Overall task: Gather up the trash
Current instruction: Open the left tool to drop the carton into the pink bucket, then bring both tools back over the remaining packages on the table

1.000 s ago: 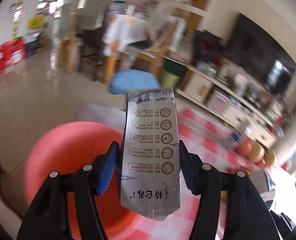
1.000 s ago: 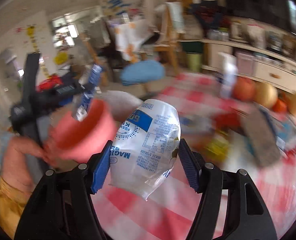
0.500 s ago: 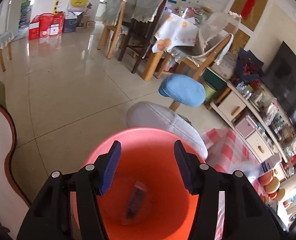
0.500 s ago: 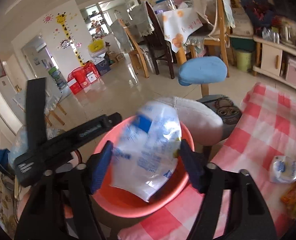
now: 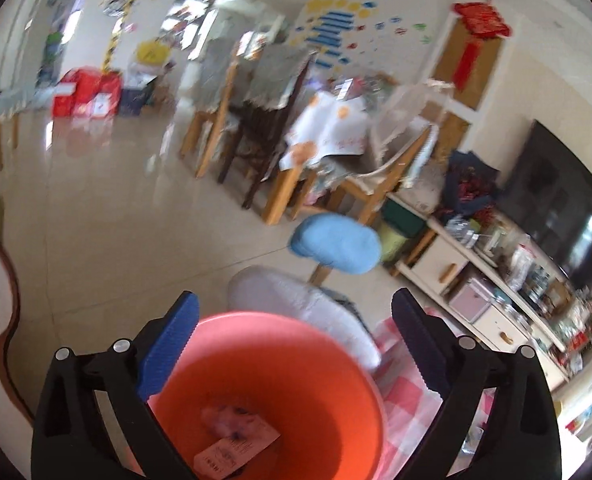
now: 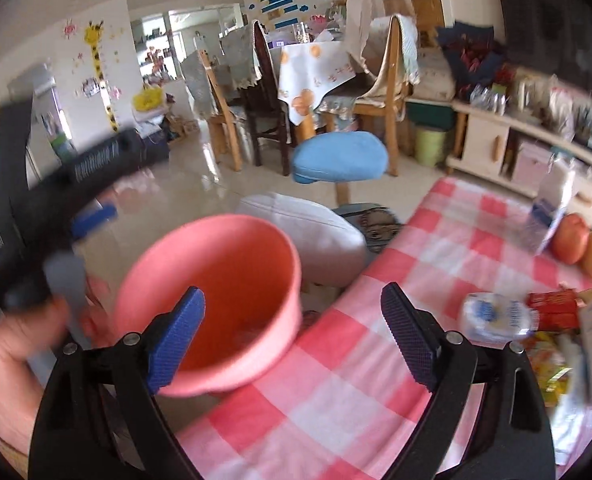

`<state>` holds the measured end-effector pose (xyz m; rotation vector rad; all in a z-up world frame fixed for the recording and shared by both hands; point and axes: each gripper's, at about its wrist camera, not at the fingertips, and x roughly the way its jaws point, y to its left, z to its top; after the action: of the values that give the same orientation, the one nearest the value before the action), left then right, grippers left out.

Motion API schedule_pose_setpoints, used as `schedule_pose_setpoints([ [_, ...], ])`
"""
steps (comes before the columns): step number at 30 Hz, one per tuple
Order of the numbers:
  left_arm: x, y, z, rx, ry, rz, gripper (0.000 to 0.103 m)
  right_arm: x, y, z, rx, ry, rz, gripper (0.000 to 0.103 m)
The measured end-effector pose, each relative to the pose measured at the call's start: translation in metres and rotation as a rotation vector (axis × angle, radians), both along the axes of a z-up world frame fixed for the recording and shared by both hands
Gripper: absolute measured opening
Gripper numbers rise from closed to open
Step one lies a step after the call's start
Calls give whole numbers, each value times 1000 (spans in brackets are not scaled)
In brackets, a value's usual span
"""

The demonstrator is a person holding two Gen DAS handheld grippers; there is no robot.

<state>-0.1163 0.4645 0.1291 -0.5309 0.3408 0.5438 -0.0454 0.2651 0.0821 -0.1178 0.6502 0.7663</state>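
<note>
Gaping gripper (image 5: 294, 344), round bin (image 5: 327, 344) — smooth plastic

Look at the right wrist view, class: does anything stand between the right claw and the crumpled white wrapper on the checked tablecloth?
Nothing visible does. The right claw is open and empty, and only bare checked tablecloth lies between it and the white wrapper. The pink bin sits off to the other side.

Coral-pink bucket (image 6: 232, 240); red-and-white checked tablecloth (image 6: 335, 392)

Coral-pink plastic bin (image 5: 296, 380) at checked table's edge, upright; printed carton (image 5: 236, 446) lying inside.
</note>
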Motion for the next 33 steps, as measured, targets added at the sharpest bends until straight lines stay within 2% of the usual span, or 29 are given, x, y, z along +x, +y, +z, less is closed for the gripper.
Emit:
schedule_pose_setpoints([
  [3, 4, -22, 11, 107, -21, -27, 98, -8, -13, -7, -43, -54, -10, 90],
  [11, 14, -73, 21, 288, -44, -87, 98, -19, -69, -17, -67, -127, -64, 94],
  [17, 21, -105, 23, 354, -66, -144, 98, -27, -111, -12, -56, -199, -114, 99],
  [21, 26, -127, 20, 383, -65, -206, 98, -36, -127, -11, -103, -273, -122, 99],
  [28, 39, -163, 9, 412, -32, -340, 98, -42, -152, -19, -157, -289, -131, 99],
  [33, 45, -187, 0, 415, 3, -411, 98, -39, -174, -24, -149, -270, -183, 99],
])
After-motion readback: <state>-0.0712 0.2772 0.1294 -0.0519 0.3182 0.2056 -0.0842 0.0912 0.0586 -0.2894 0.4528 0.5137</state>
